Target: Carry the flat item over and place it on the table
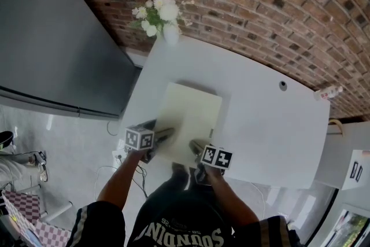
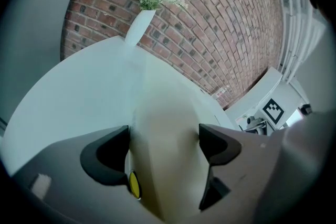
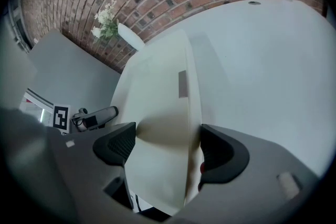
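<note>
The cream board (image 1: 191, 108) sits at frame centre, over the near half of the white table (image 1: 277, 136). Whether it rests on the top or hangs just above it cannot be told. The left gripper (image 1: 166, 135) is clamped on the board's near edge, and the right gripper (image 1: 195, 146) grips the same edge just beside it. A vase (image 1: 171, 33) of white flowers stands at the table's far corner, top centre.

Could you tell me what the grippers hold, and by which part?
The left gripper and right gripper both clamp the cream flat rectangular board by its near edge.
</note>
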A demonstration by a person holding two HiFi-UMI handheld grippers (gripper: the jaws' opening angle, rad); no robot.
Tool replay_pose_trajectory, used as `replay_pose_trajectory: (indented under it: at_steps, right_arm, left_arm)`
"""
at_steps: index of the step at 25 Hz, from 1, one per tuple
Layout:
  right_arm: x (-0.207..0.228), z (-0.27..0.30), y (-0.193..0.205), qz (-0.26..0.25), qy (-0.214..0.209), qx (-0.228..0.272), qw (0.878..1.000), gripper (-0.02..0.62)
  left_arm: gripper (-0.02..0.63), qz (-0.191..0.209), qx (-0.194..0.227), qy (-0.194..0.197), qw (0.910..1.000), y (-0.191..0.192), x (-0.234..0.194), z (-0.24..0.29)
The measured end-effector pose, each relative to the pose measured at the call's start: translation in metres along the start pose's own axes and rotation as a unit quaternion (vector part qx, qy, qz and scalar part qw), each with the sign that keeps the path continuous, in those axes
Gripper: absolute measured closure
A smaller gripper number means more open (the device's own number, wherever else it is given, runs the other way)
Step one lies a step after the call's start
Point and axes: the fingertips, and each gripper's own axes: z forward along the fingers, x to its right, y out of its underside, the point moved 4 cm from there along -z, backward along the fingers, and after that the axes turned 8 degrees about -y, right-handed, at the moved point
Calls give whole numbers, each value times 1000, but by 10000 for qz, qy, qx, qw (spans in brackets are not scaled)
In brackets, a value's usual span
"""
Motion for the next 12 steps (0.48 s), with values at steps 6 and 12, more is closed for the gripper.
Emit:
replay_pose_trajectory:
  at_steps: [6,12]
  right_arm:
    - [3,2,1,35,-113,-45,9999,204]
    - [4,-2,-2,24,-355,-148,9993,192]
  left_arm:
    - [172,-92,-38,-53,9999,1,-1,1]
    - [153,21,69,-161,9998,-4,2,-5]
